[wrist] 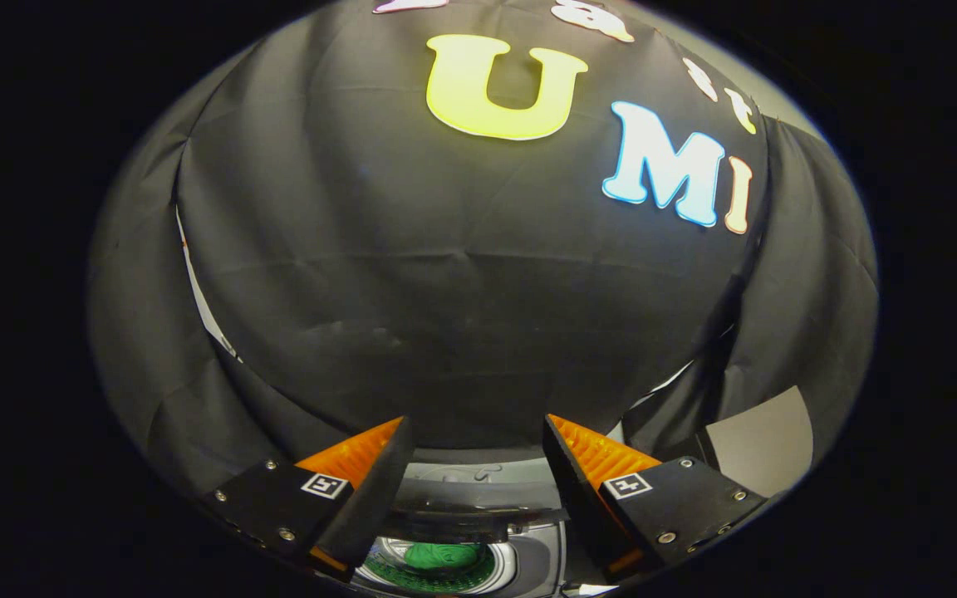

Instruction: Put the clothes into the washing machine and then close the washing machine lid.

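Note:
My gripper (475, 432) is open, with a wide empty gap between its fingers, and points at the booth's black cloth wall. Low between the fingers sits the washing machine (528, 498), seen from above. Its lid (453, 515) stands raised over the round drum opening (437, 569). A green garment (443, 555) lies inside the drum. Nothing is held.
The black cloth wall (462, 291) hangs close ahead, beyond the fingers. A grey panel (761, 444) shows past the right finger. A pale strip of wall (200, 299) shows where the cloth parts on the left.

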A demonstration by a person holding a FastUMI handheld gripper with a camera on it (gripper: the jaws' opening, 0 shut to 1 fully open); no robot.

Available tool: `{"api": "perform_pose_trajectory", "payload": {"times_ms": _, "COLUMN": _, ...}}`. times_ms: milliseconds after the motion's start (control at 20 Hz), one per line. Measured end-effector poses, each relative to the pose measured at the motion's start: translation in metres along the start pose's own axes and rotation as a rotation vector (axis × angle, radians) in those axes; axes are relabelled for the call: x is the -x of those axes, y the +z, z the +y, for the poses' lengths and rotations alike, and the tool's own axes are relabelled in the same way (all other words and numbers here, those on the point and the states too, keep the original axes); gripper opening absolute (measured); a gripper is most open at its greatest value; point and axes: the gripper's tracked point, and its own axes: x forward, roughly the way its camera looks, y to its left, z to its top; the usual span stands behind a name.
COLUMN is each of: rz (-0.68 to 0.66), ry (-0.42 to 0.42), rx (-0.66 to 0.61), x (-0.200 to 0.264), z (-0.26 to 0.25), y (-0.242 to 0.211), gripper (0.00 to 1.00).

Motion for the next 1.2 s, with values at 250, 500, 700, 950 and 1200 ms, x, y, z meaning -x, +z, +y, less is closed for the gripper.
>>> {"api": "perform_pose_trajectory", "payload": {"times_ms": 250, "rz": 0.042, "ry": 0.029, "rx": -0.006, "x": -0.011, "z": 0.007, "y": -0.009, "gripper": 0.96}}
{"api": "perform_pose_trajectory", "payload": {"times_ms": 500, "rz": 0.107, "ry": 0.047, "rx": 0.000, "x": -0.022, "z": 0.013, "y": -0.031, "gripper": 0.96}}
{"api": "perform_pose_trajectory", "payload": {"times_ms": 700, "rz": 0.126, "ry": 0.081, "rx": -0.063, "x": -0.021, "z": 0.015, "y": -0.033, "gripper": 0.96}}
{"api": "perform_pose_trajectory", "payload": {"times_ms": 950, "rz": 0.132, "ry": 0.098, "rx": -0.114, "x": -0.023, "z": 0.024, "y": -0.045, "gripper": 0.96}}
{"api": "perform_pose_trajectory", "payload": {"times_ms": 1200, "rz": 0.119, "ry": 0.096, "rx": -0.114, "x": -0.020, "z": 0.024, "y": -0.044, "gripper": 0.97}}
